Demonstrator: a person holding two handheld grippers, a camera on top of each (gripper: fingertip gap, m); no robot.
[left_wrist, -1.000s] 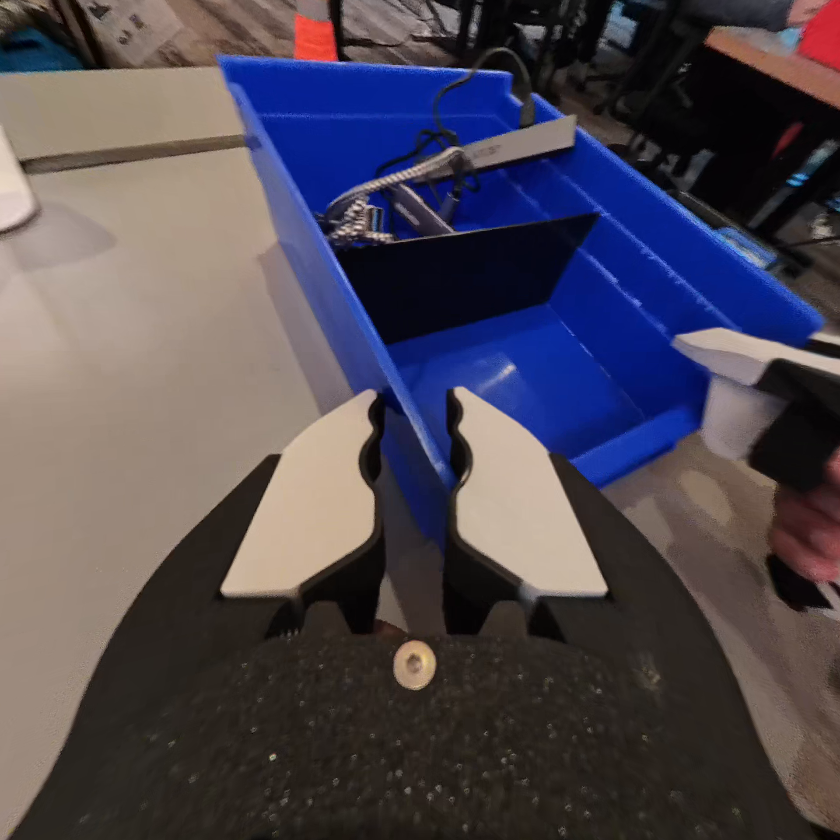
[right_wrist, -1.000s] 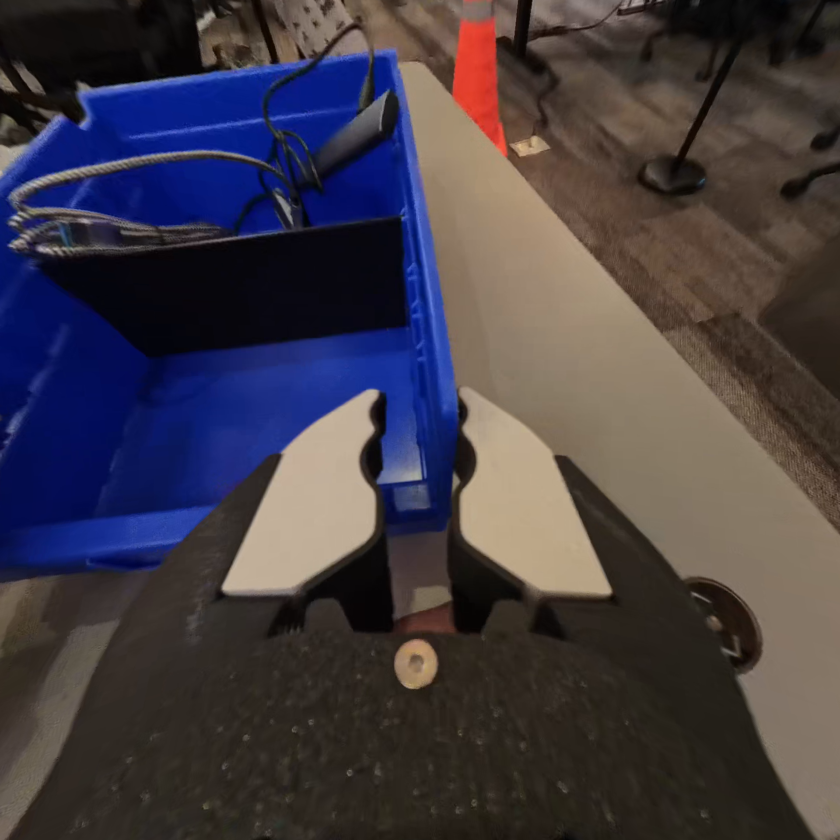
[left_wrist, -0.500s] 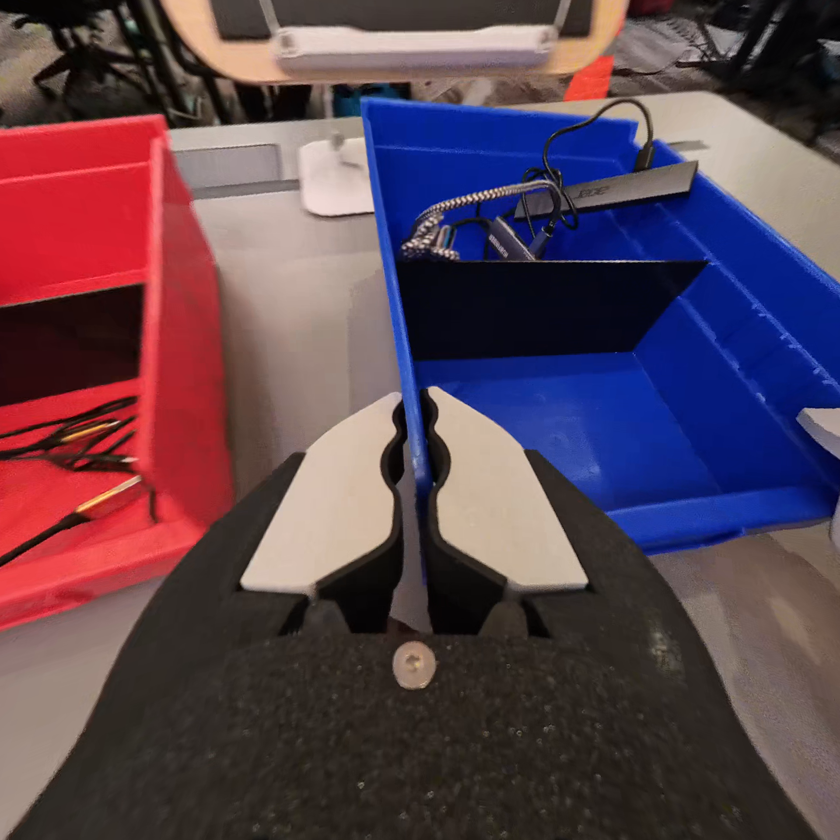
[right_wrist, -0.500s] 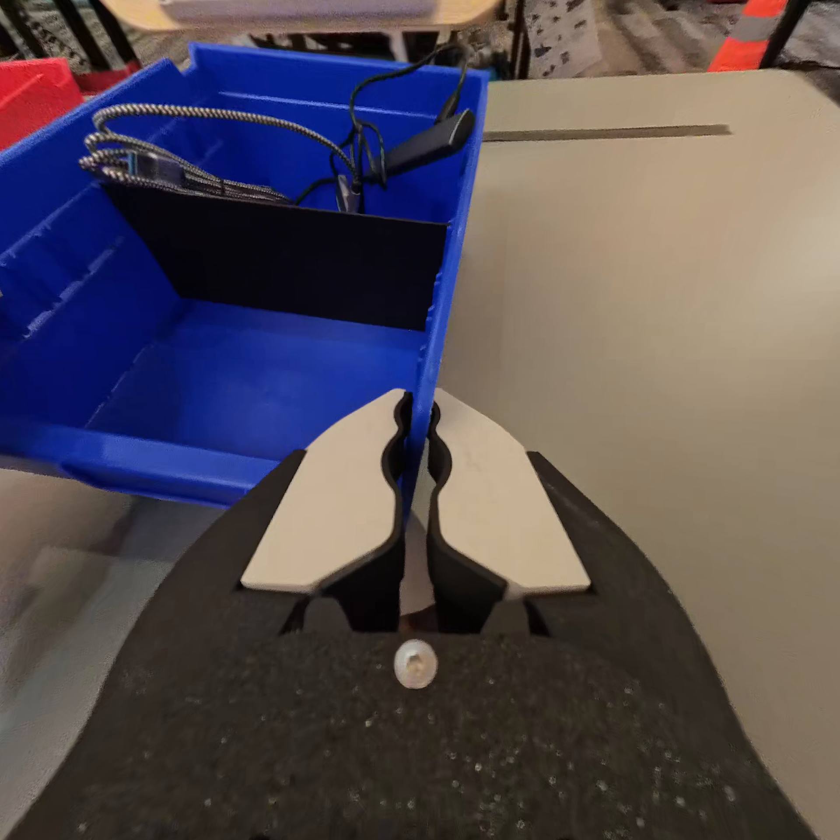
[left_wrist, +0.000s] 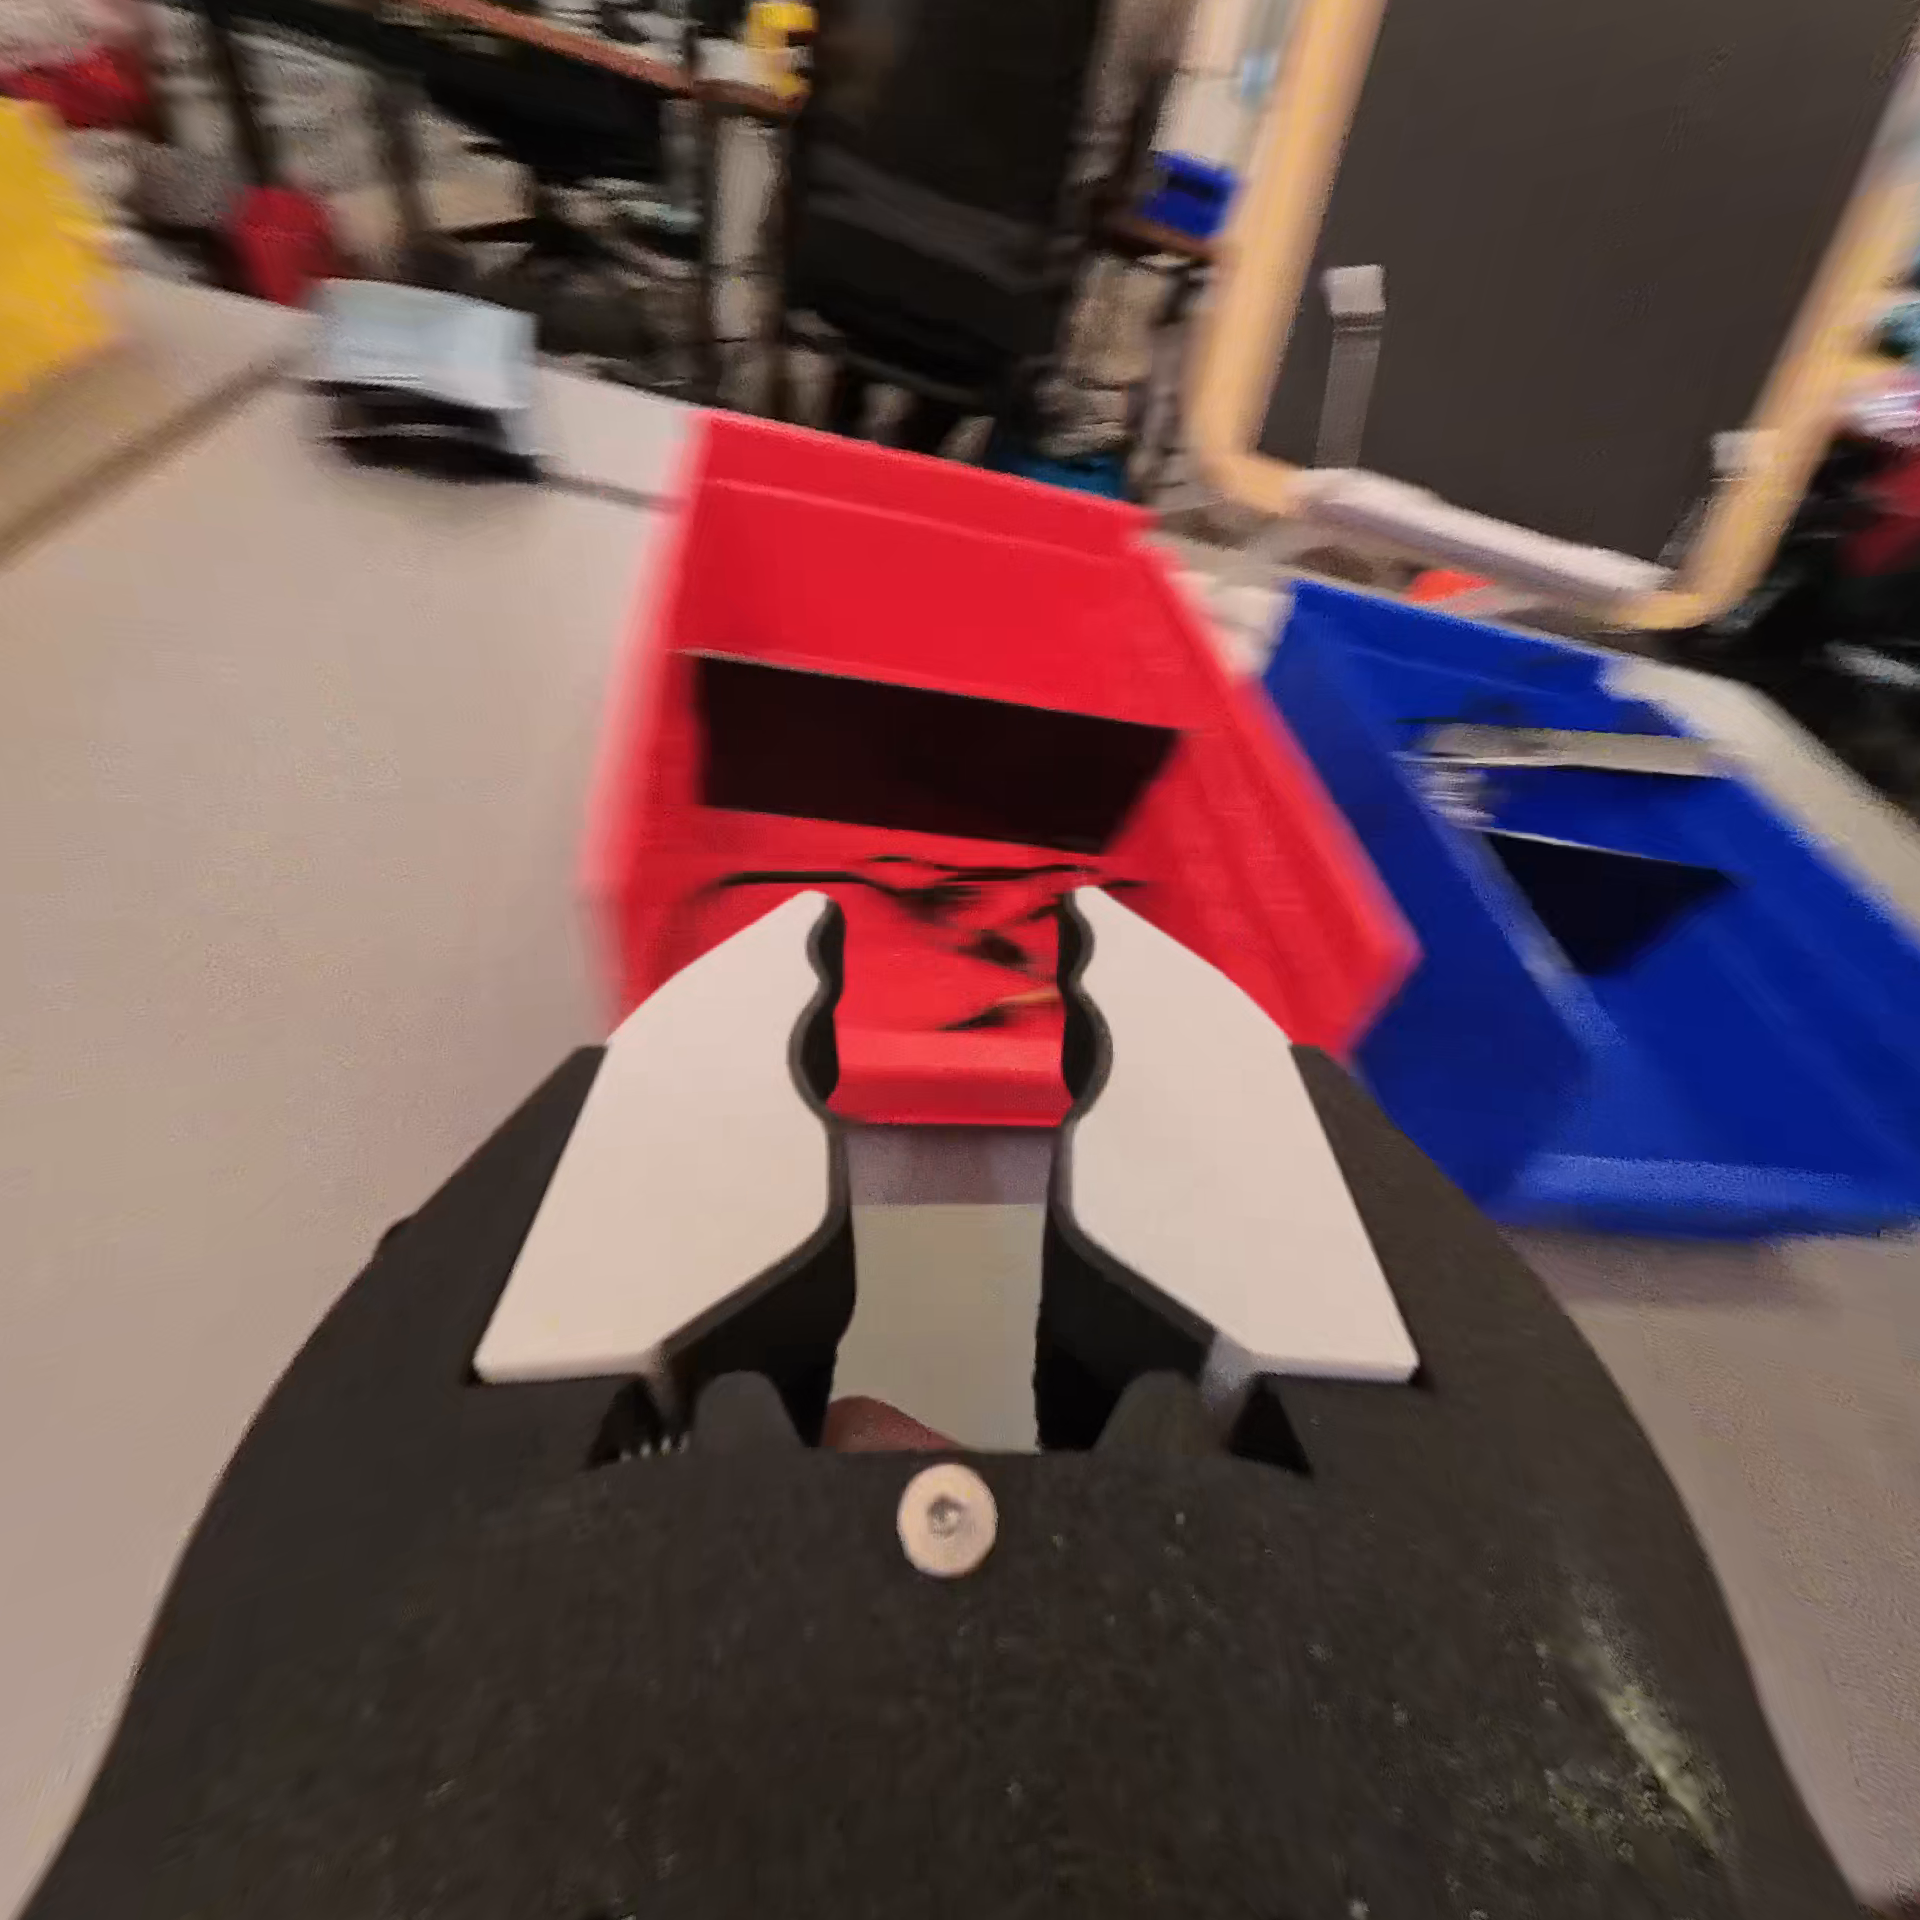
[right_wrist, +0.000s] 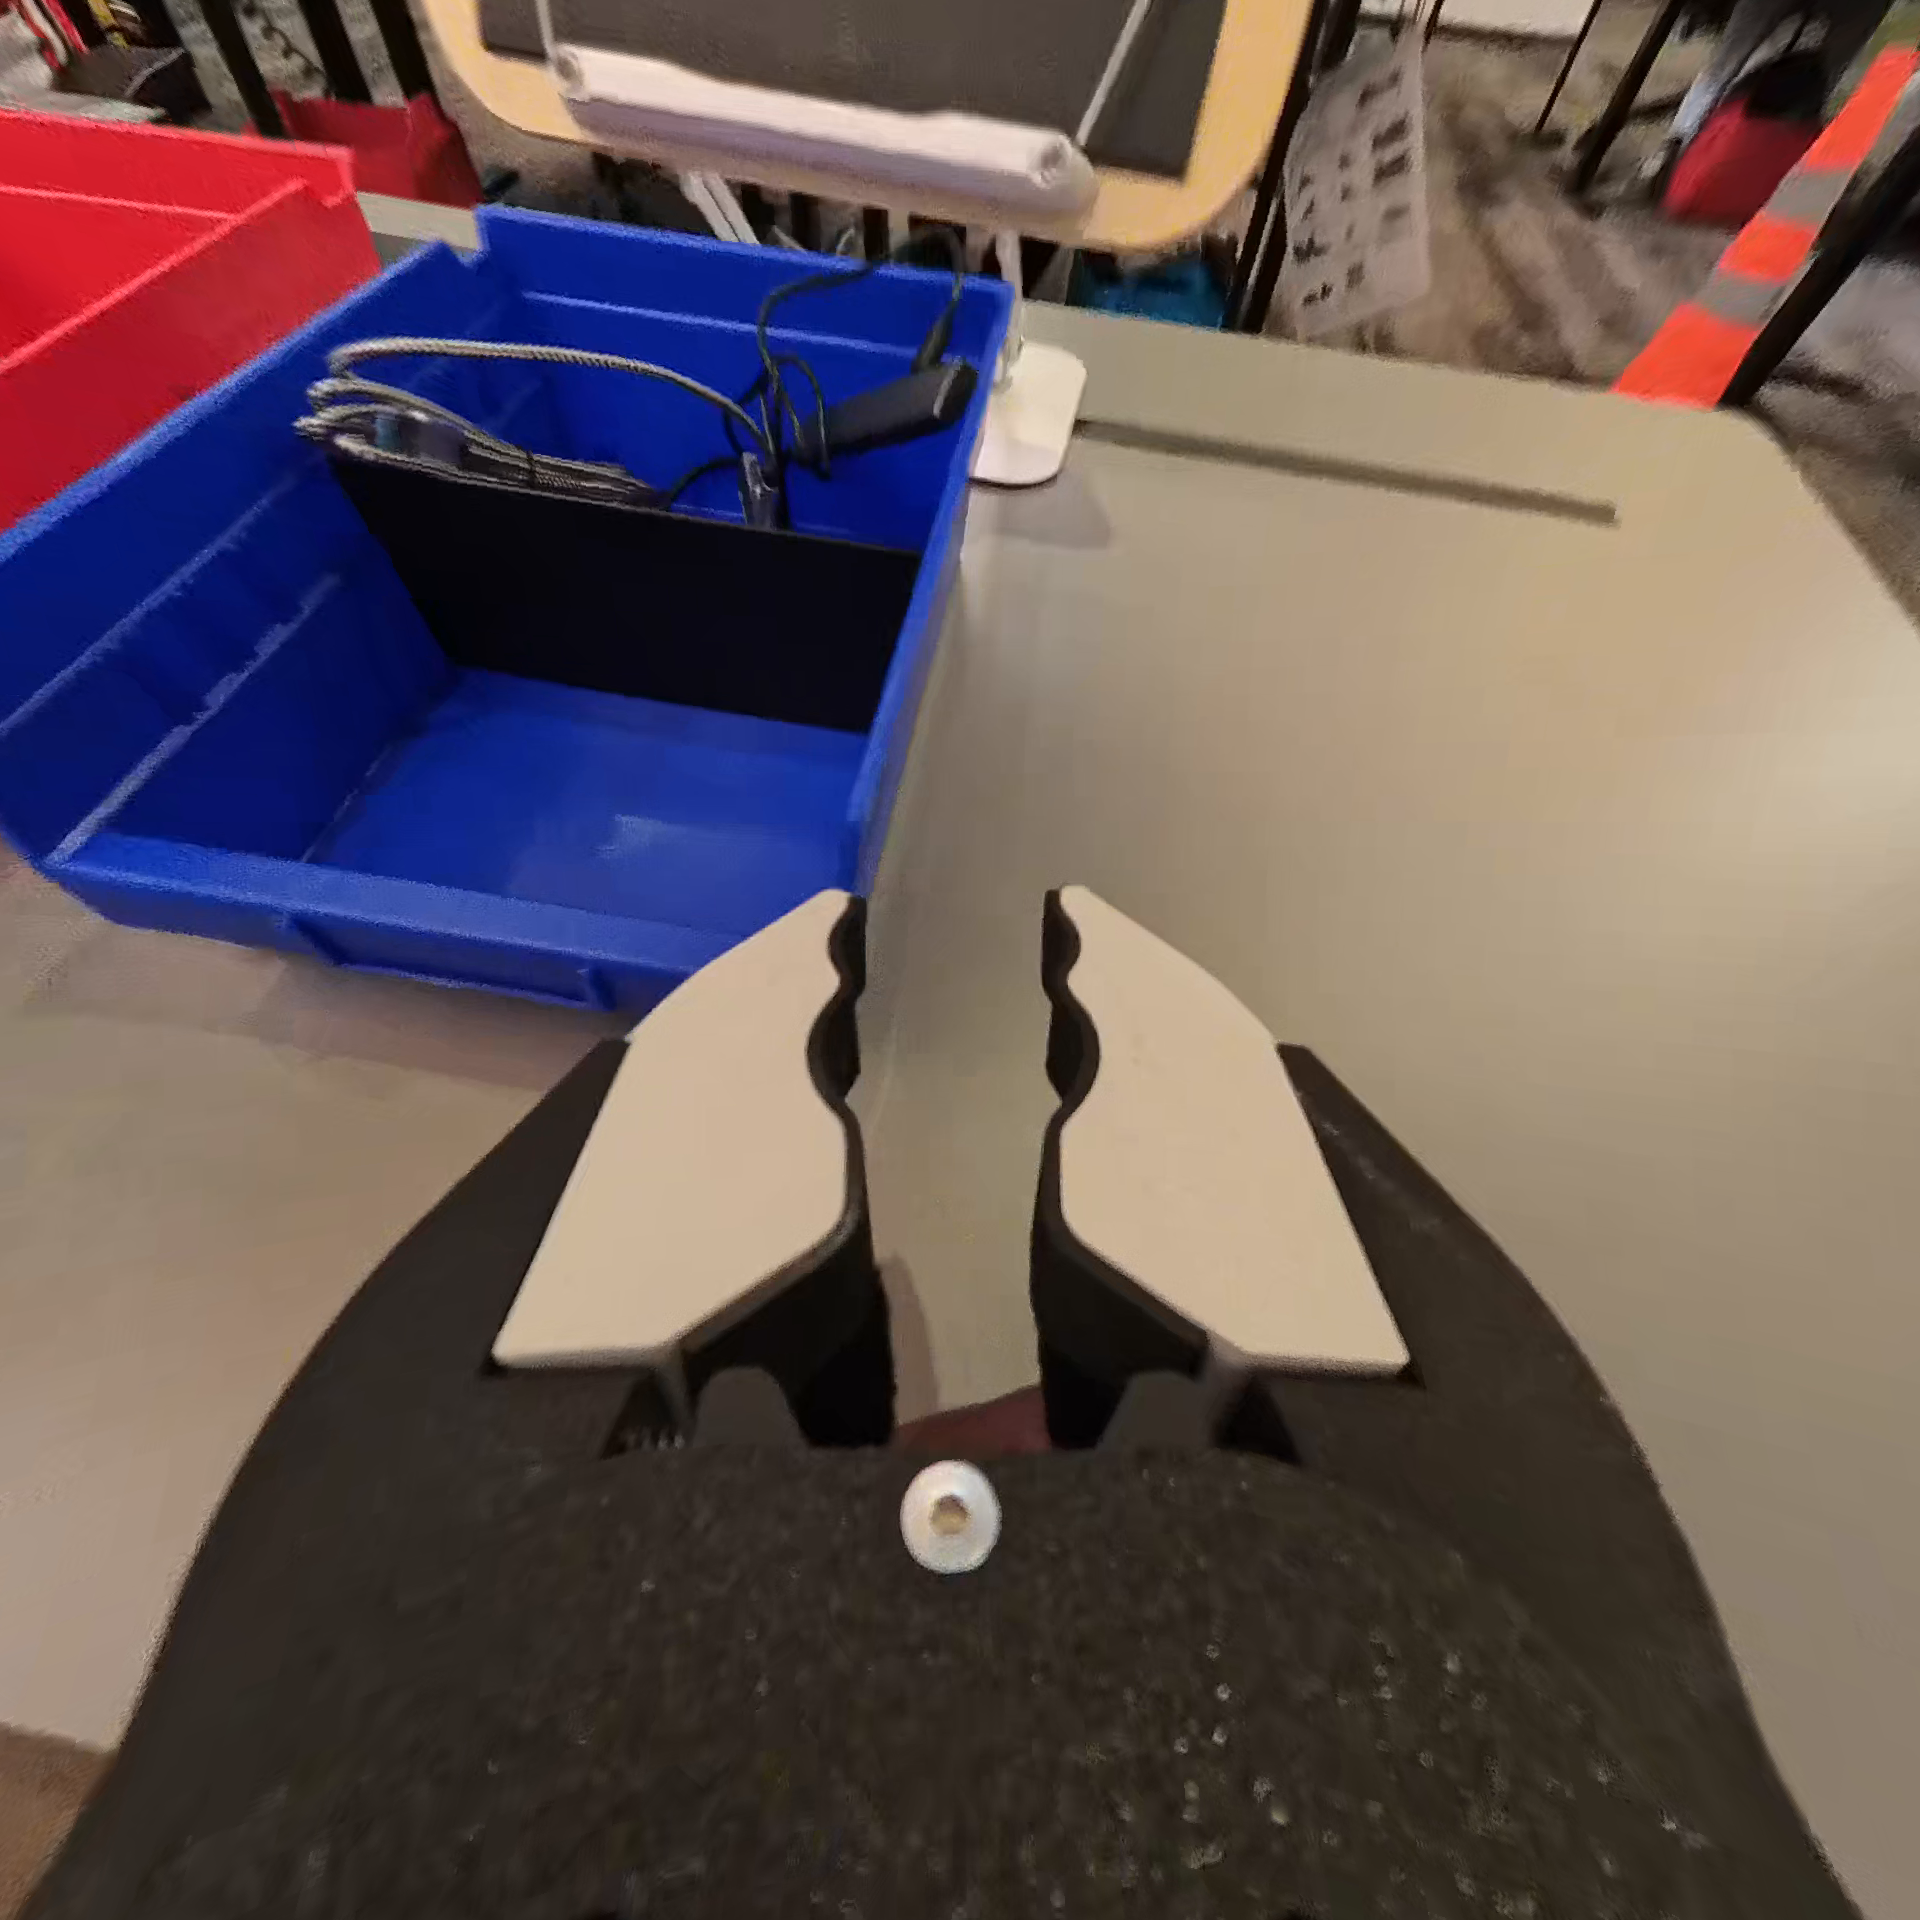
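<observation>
Red plastic fills the gap between the left tongs (left_wrist: 948, 971), which stand apart and empty just short of the red bin (left_wrist: 935, 665), where blurred dark cables (left_wrist: 966, 914) lie in its near part. The right tongs (right_wrist: 951, 956) are likewise spread and hold nothing, over the grey worktop (right_wrist: 1403, 831) just beside the near corner of the blue bin (right_wrist: 436, 914), whose far compartment, behind a black divider (right_wrist: 644, 613), holds a braided cable (right_wrist: 468, 436), thin black leads and a dark slim device (right_wrist: 894, 405). No writing on either bin can be read; a printed sheet (right_wrist: 1351, 229) hangs in the background.
</observation>
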